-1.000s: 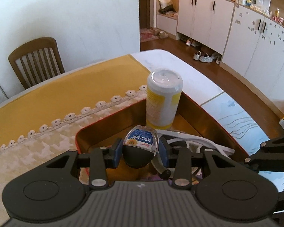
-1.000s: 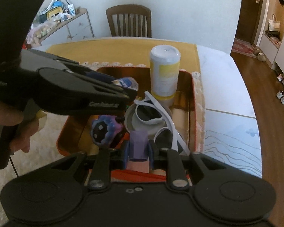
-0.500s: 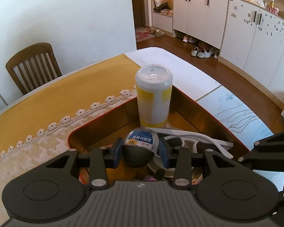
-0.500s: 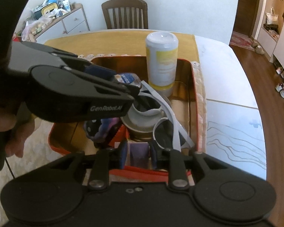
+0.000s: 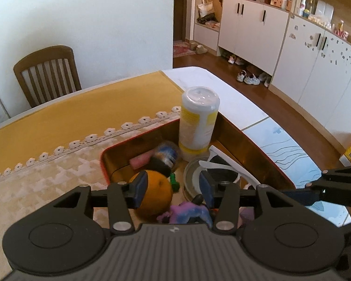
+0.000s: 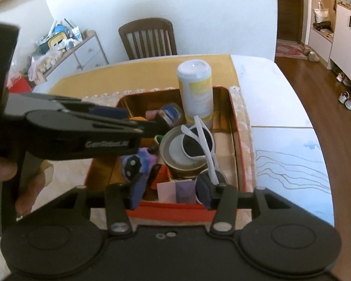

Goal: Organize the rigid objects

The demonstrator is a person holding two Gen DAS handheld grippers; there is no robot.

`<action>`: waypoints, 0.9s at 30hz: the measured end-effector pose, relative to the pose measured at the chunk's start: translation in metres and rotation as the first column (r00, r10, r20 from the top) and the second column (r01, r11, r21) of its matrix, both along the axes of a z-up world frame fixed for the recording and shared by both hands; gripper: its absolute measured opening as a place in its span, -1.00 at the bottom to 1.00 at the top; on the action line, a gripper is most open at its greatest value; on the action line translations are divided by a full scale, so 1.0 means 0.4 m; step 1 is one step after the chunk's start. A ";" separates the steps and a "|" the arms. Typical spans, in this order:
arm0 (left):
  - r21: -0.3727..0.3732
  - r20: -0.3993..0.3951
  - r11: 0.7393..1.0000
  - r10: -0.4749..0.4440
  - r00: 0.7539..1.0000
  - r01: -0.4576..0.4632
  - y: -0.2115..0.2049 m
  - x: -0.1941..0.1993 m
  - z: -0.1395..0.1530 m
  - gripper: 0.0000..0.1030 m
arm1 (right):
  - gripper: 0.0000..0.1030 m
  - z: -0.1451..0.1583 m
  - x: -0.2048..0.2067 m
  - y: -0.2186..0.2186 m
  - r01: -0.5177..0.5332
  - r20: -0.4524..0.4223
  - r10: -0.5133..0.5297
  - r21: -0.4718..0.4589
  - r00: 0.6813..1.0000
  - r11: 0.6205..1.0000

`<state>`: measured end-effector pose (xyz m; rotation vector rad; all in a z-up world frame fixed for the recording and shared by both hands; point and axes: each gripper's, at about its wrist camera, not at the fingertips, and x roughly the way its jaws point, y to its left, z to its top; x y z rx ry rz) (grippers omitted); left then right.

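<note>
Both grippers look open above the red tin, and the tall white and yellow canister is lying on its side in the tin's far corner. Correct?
Not quite: the canister stands upright in the tin's far corner, as the right wrist view shows. The rest holds: left gripper and right gripper are open, having just opened, nothing between them.

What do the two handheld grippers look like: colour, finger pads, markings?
Both are matte black plastic. The left gripper and right gripper each have two round discs on the body, silver pivot screws on the linkage bars and dark blue pads on the fingers. White "GenRobot.AI" lettering runs along the left one's side in the right wrist view.
</note>
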<state>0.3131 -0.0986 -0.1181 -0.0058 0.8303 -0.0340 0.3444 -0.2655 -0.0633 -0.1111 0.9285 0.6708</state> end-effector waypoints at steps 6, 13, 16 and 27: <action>-0.019 0.036 1.000 0.002 0.999 -0.002 0.028 -0.059 0.033 -0.07 | 0.12 0.036 -0.029 -0.006 0.033 0.029 -0.034 0.022 0.999 0.999; -0.061 0.094 0.998 -0.017 0.995 0.022 0.056 -0.131 0.087 0.16 | 0.23 0.069 -0.063 -0.005 0.062 0.059 -0.065 0.053 0.996 0.997; -0.072 0.114 0.997 -0.025 0.993 0.033 0.061 -0.162 0.106 0.22 | 0.29 0.087 -0.084 -0.004 0.069 0.078 -0.074 0.066 0.994 0.995; -0.092 0.179 0.995 -0.031 0.983 0.048 0.091 -0.270 0.160 0.51 | 0.79 0.148 -0.170 -0.027 0.100 0.123 -0.115 0.127 0.986 0.987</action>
